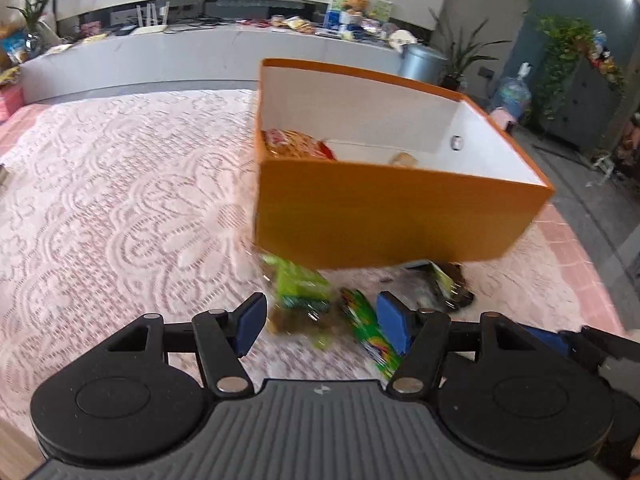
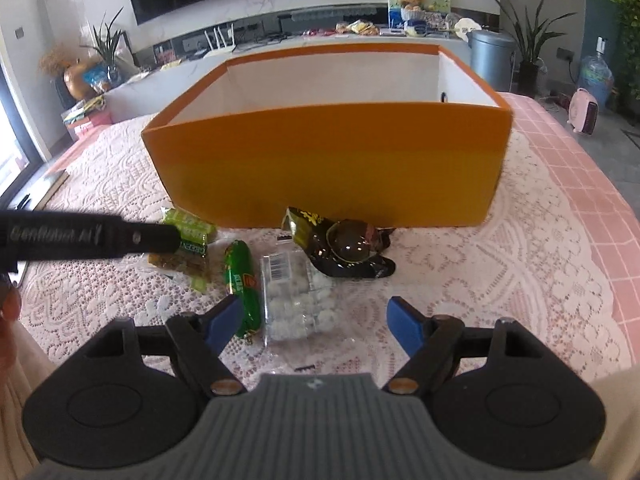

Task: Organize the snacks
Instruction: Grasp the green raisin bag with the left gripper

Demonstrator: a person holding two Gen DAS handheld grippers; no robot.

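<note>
1. Four loose snacks lie on the lace-covered counter (image 2: 520, 240) just in front of the near wall of the orange box (image 2: 328, 160): a light green packet (image 2: 192, 236), a dark green sausage-shaped stick (image 2: 242, 280), a clear bag of white candies (image 2: 298, 300) and a shiny dark wrapper (image 2: 344, 248).
2. The box already holds some things; a red and yellow packet (image 1: 296, 145) shows in its left corner in the left wrist view.
3. The right gripper (image 2: 312, 320) hangs over the counter with its jaws spread wide and nothing between the pads. The clear bag lies straight ahead, between the two fingers, its long axis running away from the gripper toward the box.
4. The left gripper (image 1: 320, 322) also has its jaws wide apart and empty. The light green packet sits just ahead of its left finger, and the green stick slants past its right finger.
5. My guess is that each hand takes its nearer item: the right one the clear bag, the left one the light green packet.
6. For the right hand, the jaws already straddle the bag's narrow width, so it likely needs only to drop and close.
</note>
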